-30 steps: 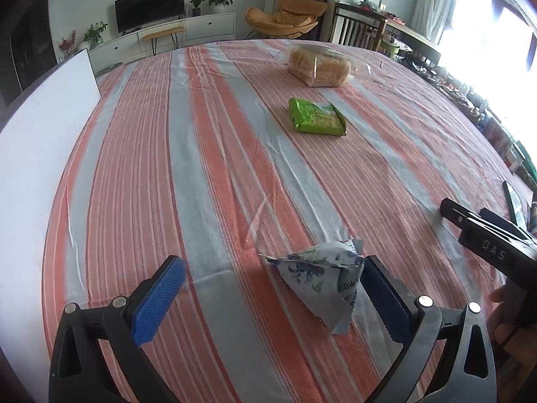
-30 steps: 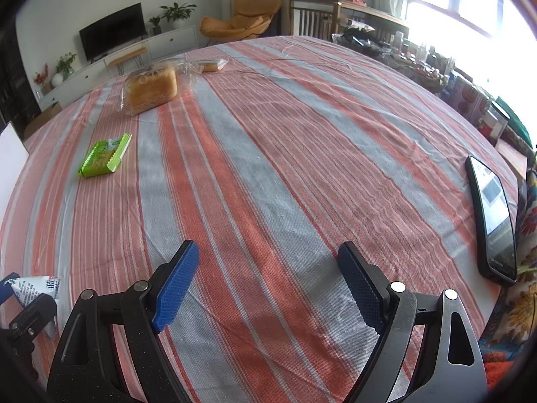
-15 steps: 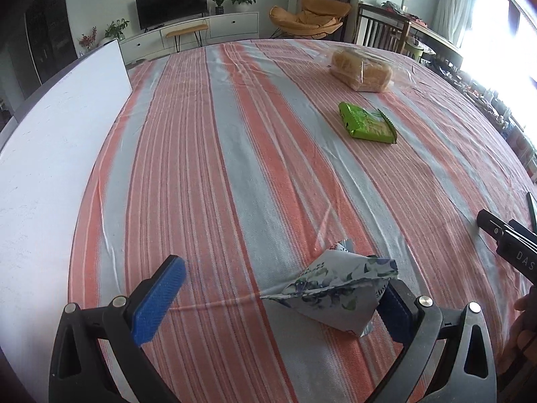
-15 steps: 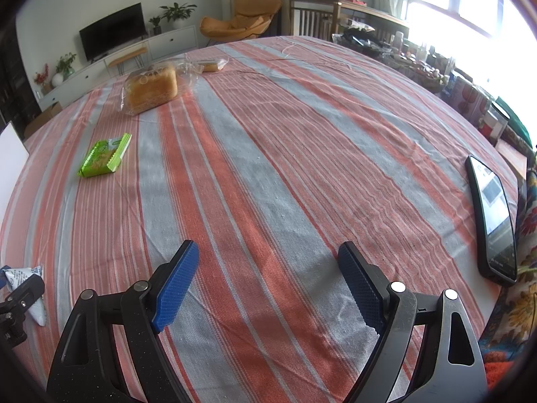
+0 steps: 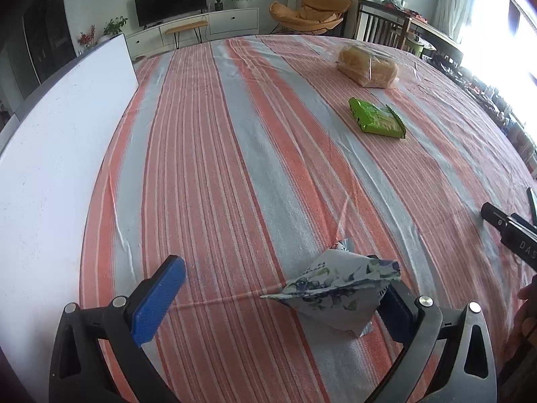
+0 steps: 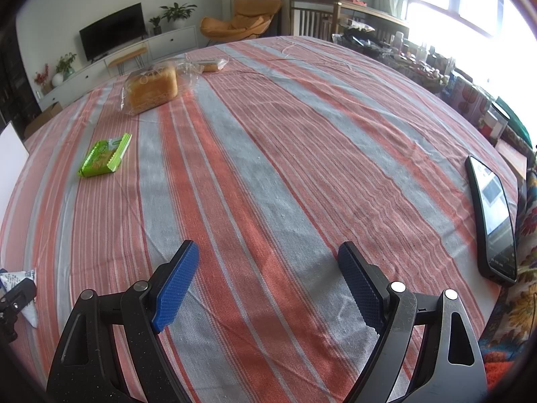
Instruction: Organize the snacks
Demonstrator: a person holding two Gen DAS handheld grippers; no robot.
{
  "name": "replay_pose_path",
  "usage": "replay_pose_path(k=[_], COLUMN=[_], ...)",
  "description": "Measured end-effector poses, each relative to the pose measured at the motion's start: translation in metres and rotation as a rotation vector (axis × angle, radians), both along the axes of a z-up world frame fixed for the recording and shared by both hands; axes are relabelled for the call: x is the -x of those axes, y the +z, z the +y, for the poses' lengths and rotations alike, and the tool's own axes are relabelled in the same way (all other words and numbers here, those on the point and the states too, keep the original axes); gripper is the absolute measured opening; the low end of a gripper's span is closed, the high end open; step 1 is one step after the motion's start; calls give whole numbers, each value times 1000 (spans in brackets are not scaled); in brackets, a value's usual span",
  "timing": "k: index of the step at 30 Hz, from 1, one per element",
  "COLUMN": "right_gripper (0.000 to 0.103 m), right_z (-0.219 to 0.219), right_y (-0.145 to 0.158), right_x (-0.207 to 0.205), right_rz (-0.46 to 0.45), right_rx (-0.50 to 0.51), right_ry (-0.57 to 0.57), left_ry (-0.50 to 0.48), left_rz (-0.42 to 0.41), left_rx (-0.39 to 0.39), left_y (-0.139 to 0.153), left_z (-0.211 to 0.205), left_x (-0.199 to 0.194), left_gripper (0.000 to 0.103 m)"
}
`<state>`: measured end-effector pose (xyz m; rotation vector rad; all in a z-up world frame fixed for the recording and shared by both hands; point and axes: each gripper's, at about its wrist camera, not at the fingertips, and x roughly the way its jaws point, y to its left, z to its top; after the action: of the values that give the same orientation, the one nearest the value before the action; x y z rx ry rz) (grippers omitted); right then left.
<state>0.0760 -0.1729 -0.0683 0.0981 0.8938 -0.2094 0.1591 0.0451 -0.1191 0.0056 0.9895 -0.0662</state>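
A white snack packet with a blue flower print lies on the striped tablecloth, between the fingers of my left gripper. It leans against the right finger and hides most of it. That gripper is open wide. Farther off lie a green snack packet and a loaf of bread in a clear bag. My right gripper is open over bare cloth with nothing between its fingers. In its view the green packet and the bread lie far left, and the white packet shows at the left edge.
A white board stands along the table's left side. A dark phone lies near the right edge. A small clear-wrapped item sits beyond the bread. Clutter lines the window side, and a hand shows at the right.
My left gripper has swung leftward toward the white board, and the white packet has turned and stayed against its right finger. The right gripper has not moved.
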Motion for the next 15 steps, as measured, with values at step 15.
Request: replay_pose_path(k=[15], right_gripper=[87], right_z=[0], right_y=[0], right_x=[0], right_rz=[0], right_rx=[0], right_ry=[0], left_ry=[-3], left_rz=[-46], left_rx=[-14], left_y=[-1], left_z=[1], left_x=[4], left_gripper=[103])
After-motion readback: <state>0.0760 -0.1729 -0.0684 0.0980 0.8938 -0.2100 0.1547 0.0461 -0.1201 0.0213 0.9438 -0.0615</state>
